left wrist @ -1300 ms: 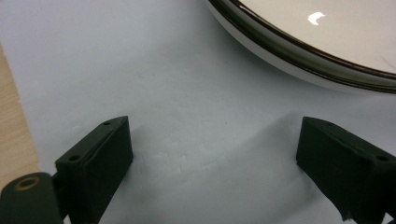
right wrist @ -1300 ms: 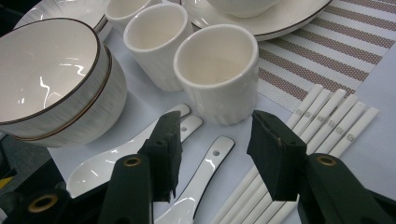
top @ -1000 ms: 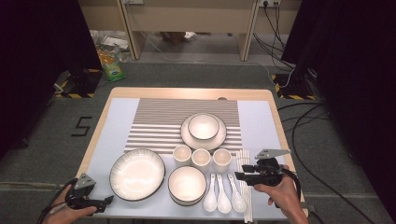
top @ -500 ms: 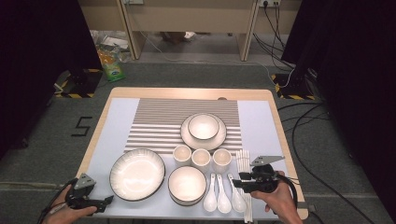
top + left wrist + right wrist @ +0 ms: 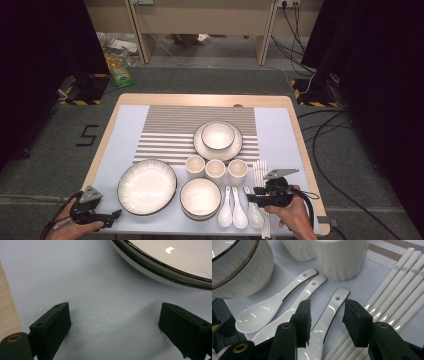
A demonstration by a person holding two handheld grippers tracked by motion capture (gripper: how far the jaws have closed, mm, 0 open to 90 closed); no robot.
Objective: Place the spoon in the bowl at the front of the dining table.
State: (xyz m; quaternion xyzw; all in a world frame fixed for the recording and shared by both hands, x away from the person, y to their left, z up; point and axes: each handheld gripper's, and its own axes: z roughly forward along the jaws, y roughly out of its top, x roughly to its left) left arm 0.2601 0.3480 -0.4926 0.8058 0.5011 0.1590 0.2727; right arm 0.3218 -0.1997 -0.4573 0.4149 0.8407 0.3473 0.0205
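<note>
Three glossy white ceramic soup spoons (image 5: 287, 302) lie side by side on our pale blue table mat (image 5: 285, 140), handles pointing toward a row of ribbed white cups (image 5: 216, 168). Our right gripper (image 5: 325, 320) hangs over the third spoon (image 5: 325, 315), the one nearest the bundle of long white chopsticks (image 5: 397, 287). Its jaws straddle that spoon's handle, one on each side, at a middling gap, and they have just been closing; we see space between each pad and the spoon, so nothing is gripped. From the high view this right gripper (image 5: 259, 195) sits at the near right corner of the mat, beside a white bowl with a dark rim (image 5: 200, 197).

Our left gripper (image 5: 113, 325) rests low over the bare mat at the near left corner, jaws spread wide with nothing between them. Just ahead of it curves the edge of a wide white plate with a dark rim (image 5: 160, 265). Farther back on the striped brown-and-white placemat (image 5: 170, 130), a small bowl sits on a saucer (image 5: 217, 136).
</note>
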